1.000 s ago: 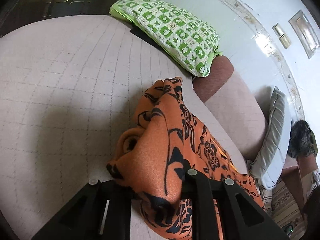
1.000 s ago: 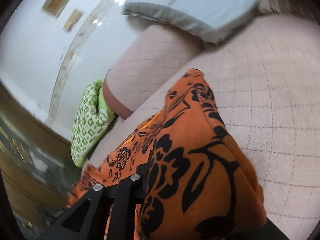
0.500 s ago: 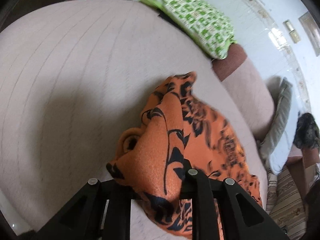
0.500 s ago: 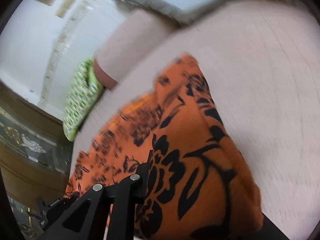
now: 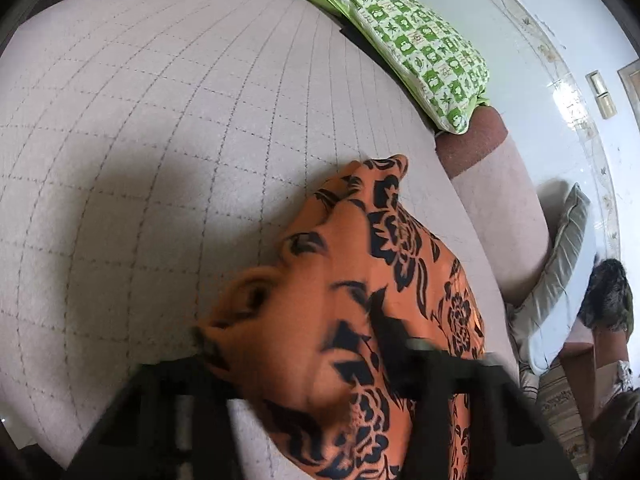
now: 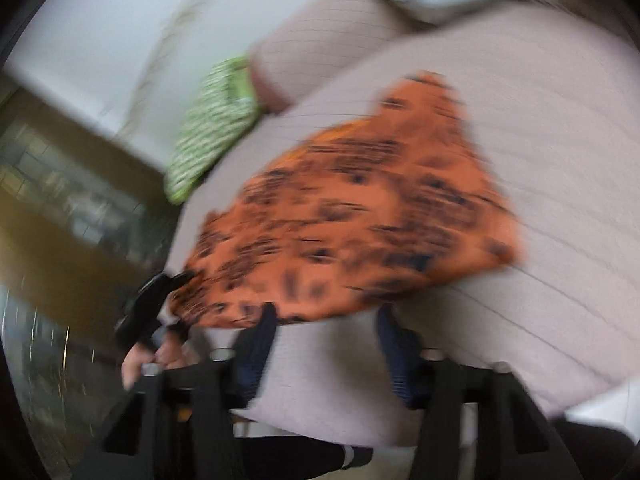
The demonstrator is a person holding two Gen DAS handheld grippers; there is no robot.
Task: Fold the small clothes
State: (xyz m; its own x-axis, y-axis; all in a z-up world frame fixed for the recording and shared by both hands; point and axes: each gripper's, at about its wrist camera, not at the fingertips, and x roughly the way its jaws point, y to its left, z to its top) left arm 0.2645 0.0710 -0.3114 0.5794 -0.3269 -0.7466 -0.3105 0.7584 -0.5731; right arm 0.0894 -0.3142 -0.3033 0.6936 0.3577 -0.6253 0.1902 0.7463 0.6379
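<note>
An orange garment with a black flower print (image 5: 360, 300) lies bunched on the pale quilted sofa seat (image 5: 160, 140). In the left wrist view the cloth still drapes between the fingers of my left gripper (image 5: 312, 376), which is shut on it. The right wrist view is blurred by motion. There the garment (image 6: 360, 208) lies spread on the seat, and my right gripper (image 6: 324, 336) is open and empty just behind its near edge. My left gripper (image 6: 148, 312) also shows at the garment's left corner.
A green and white checked pillow (image 5: 408, 44) leans at the sofa's far end by the brown armrest (image 5: 480, 148). A grey cushion (image 5: 560, 272) and a dark furry thing (image 5: 608, 300) lie at the right. The seat's front edge (image 6: 360, 432) is just under my right gripper.
My right gripper has let go of the garment, opened and pulled back toward the seat's front edge. The cloth has dropped flatter. My left gripper keeps its hold.
</note>
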